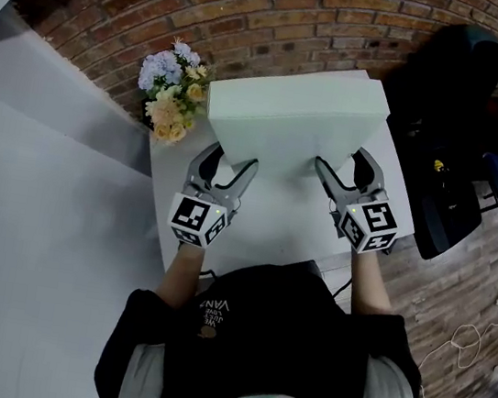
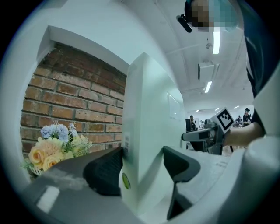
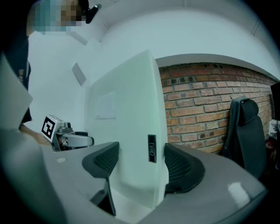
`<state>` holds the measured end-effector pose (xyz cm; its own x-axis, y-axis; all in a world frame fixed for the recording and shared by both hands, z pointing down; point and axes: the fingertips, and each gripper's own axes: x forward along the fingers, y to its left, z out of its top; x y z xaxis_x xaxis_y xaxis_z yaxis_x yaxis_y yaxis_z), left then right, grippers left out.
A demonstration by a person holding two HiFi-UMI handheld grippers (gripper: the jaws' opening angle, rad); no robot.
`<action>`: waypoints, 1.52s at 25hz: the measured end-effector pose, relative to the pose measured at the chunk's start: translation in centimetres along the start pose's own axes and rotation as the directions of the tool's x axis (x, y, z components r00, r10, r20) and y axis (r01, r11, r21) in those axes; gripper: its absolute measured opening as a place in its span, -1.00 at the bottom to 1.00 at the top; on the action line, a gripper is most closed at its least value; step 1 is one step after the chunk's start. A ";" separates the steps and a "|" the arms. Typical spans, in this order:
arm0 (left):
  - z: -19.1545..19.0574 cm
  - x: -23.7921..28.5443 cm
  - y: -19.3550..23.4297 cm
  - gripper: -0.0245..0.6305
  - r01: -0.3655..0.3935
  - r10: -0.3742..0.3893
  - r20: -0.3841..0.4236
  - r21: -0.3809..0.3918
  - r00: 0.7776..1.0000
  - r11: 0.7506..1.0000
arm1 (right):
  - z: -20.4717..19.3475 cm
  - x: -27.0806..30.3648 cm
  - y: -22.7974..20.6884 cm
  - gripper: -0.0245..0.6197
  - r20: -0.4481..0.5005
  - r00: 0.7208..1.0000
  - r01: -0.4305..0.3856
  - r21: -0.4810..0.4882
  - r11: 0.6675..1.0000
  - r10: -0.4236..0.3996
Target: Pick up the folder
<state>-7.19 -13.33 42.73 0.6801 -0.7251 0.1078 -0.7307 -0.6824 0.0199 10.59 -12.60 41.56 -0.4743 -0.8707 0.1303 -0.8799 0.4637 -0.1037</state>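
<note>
White table (image 1: 263, 228) set against a red brick wall (image 1: 260, 0), seen from above. The white folder (image 1: 290, 111) stands upright across the table's far half. The left gripper (image 1: 234, 159) pinches the folder's left end and the right gripper (image 1: 339, 159) its right end, pads against both faces. A bunch of flowers (image 1: 171, 89) occupies the far left corner; a black chair (image 1: 449, 131) stands right of the table on a plank floor (image 1: 458, 290).

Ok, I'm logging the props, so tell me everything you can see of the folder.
The folder is a thick, pale mint-white box file, plastic-looking, with a small dark "deli" label and a barcode sticker on its narrow edges. It stands upright over the white table, beside the flowers. The left claw and right claw each clamp one end between their jaws.
</note>
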 end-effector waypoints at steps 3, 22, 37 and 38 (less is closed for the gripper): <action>-0.1 -0.6 -0.5 -0.01 0.016 -0.016 -0.005 0.001 1.000 1.000 | -0.4 -0.9 0.6 0.08 0.000 1.000 0.020 0.018 1.000 -0.020; -1.5 -4.1 -2.8 -0.01 0.120 -0.120 -0.015 0.001 0.993 0.993 | -2.6 -5.9 4.4 0.07 -0.005 0.992 0.124 0.060 0.991 -0.124; -2.2 -5.6 -4.7 -0.01 0.164 -0.164 -0.005 -0.006 0.986 0.986 | -3.3 -8.8 5.7 0.07 -0.003 0.983 0.186 0.055 0.981 -0.186; -2.3 -5.6 -4.8 -0.01 0.165 -0.165 -0.007 -0.005 0.986 0.986 | -3.4 -8.9 5.7 0.07 -0.004 0.982 0.187 0.055 0.981 -0.187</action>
<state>-7.68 -5.78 44.35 0.7908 -0.6021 0.1097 -0.6090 -0.7921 0.0427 9.63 -1.66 43.20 -0.3017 -0.9413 0.1514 -0.9499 0.2833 -0.1318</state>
